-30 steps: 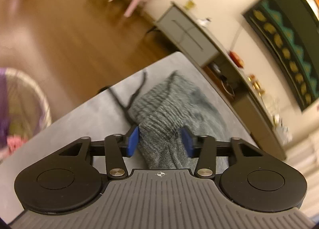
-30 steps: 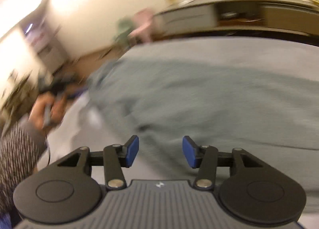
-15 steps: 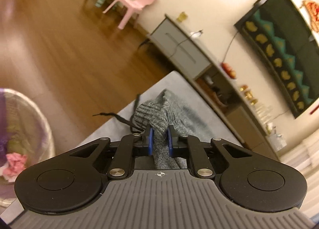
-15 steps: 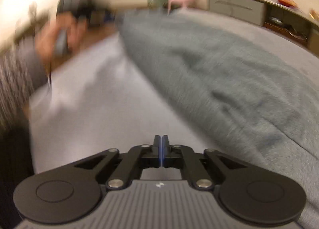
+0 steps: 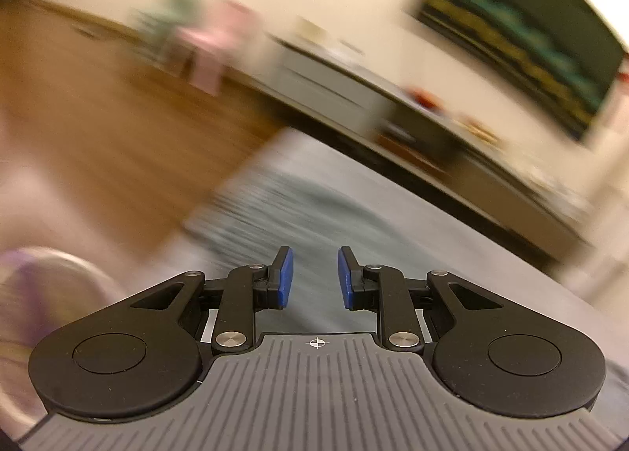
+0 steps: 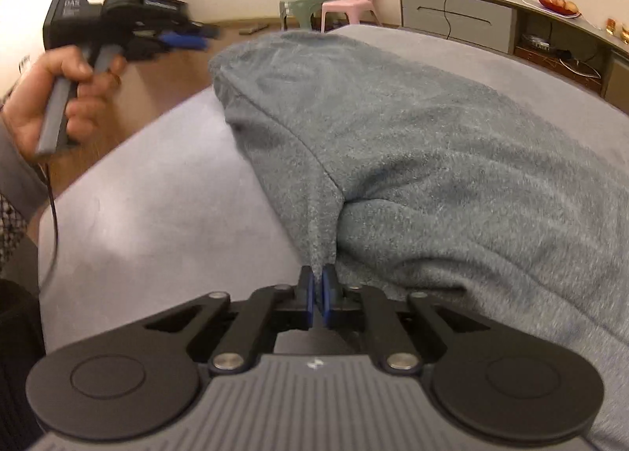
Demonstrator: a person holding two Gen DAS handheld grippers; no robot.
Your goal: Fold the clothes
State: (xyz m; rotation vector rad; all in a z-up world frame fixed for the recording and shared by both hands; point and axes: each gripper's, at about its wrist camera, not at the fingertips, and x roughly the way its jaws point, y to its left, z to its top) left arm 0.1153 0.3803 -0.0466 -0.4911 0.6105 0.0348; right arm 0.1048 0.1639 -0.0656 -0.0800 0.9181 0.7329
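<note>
The grey garment (image 6: 412, 128) is lying spread on the tabletop (image 6: 157, 215). The right tongs (image 6: 317, 295) are pinching a fold of it, though loosening slightly. The left tongs (image 5: 312, 278) are opening, nothing between them. The fabric seems soft and limp; seams and edges are probably giving the best hold.

both grippers (image 6: 316, 299) black w/ blue pads (image 5: 284, 278), silver screws, ribbed grey body; sleeve (image 6: 10, 215) prob checked knit

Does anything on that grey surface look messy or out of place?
Yes: the grey garment lies rumpled rather than flat, one edge pulled into a peak where the right gripper pinches it.
</note>
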